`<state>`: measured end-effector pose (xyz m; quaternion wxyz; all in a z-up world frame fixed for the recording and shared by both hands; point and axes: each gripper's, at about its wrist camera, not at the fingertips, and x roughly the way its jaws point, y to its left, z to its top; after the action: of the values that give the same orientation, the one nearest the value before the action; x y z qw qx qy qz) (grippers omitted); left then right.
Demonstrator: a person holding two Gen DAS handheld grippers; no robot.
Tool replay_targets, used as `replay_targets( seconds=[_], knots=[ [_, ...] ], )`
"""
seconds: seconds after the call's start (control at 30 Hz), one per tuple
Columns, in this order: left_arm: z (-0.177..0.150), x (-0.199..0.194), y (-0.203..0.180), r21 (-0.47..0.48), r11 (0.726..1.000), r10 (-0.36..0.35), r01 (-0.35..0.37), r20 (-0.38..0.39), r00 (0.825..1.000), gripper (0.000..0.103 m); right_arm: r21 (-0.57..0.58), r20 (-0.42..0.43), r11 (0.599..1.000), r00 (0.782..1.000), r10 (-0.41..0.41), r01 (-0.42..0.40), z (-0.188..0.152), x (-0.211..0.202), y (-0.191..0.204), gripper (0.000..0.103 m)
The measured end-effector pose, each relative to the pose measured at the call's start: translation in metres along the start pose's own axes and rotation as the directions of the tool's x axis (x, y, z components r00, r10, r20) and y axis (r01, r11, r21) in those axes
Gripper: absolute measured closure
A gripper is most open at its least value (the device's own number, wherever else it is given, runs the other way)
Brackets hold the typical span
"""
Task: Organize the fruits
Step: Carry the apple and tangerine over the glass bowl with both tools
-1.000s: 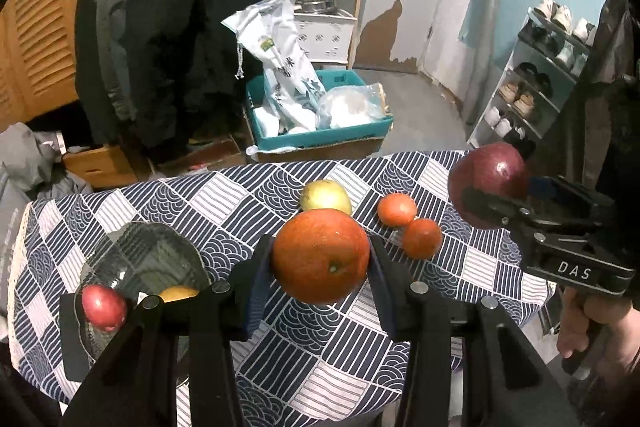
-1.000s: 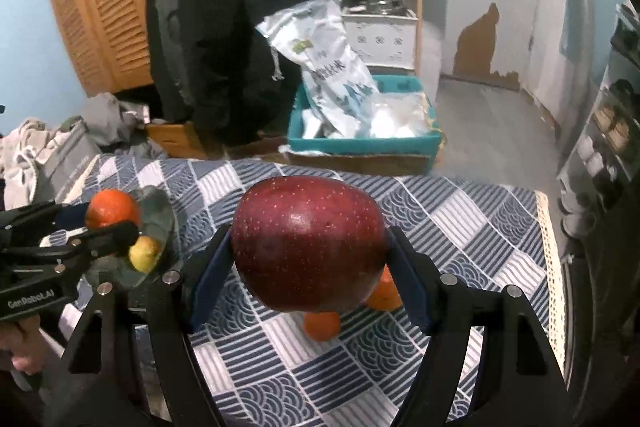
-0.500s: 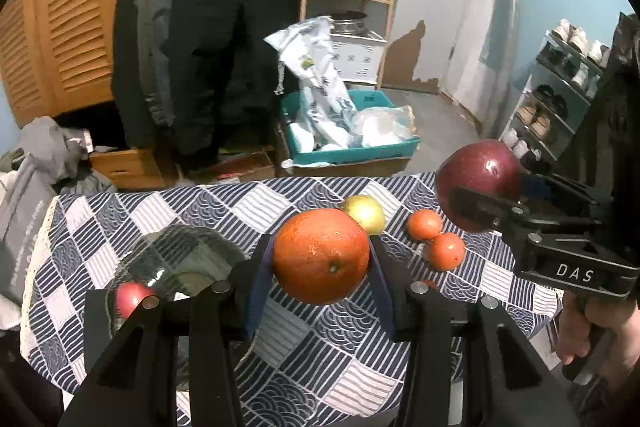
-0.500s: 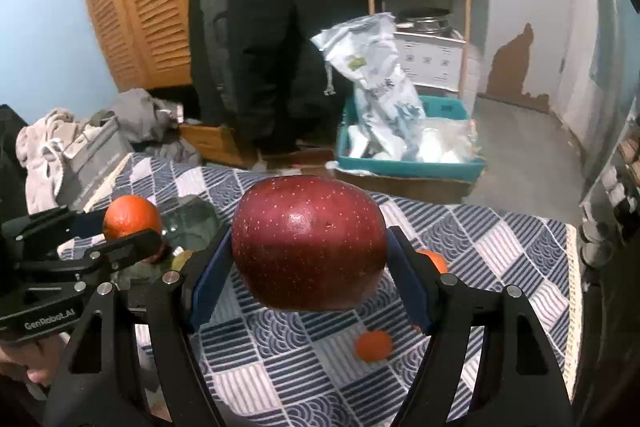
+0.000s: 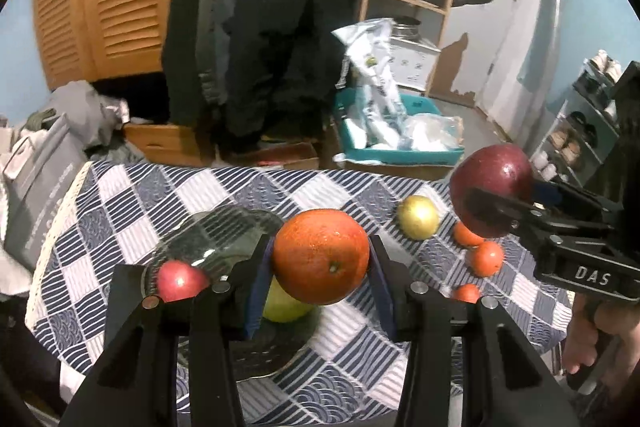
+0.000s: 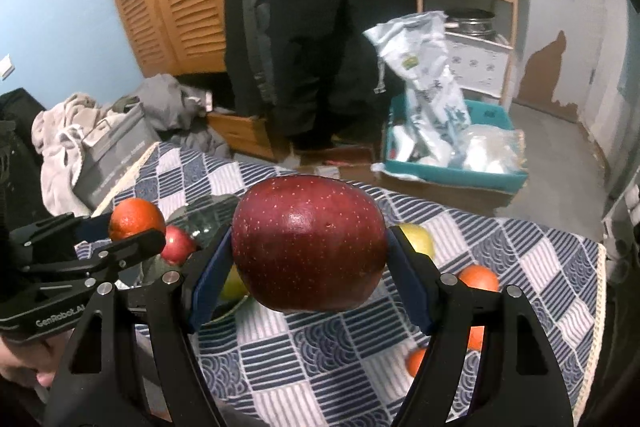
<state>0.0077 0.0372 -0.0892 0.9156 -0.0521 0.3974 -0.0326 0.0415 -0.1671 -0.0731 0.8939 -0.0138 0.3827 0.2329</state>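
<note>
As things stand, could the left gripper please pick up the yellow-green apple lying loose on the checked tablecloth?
Probably not yet: the left gripper is shut on a large orange, so its jaws are full. The yellow-green apple itself lies uncovered on the checked tablecloth, nothing over it.

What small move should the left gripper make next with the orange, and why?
Probably lower the orange into the glass bowl. The left gripper holds it just above the bowl's right part, where a red fruit and a green fruit already lie; free space shows behind them.

Dark red apple (image 6: 309,242) between right tongs (image 6: 309,267)
</note>
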Motion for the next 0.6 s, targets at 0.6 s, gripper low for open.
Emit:
replay_targets(
  seconds=[0.6],
  knots=[
    [-0.032, 0.043, 0.090, -0.130, 0.982, 0.120, -0.135, -0.113, 0.986, 0.057, -0.050, -0.152, 0.993, 0.984, 0.097, -0.106, -0.001, 0.095, 0.062, 0.028]
  ],
)
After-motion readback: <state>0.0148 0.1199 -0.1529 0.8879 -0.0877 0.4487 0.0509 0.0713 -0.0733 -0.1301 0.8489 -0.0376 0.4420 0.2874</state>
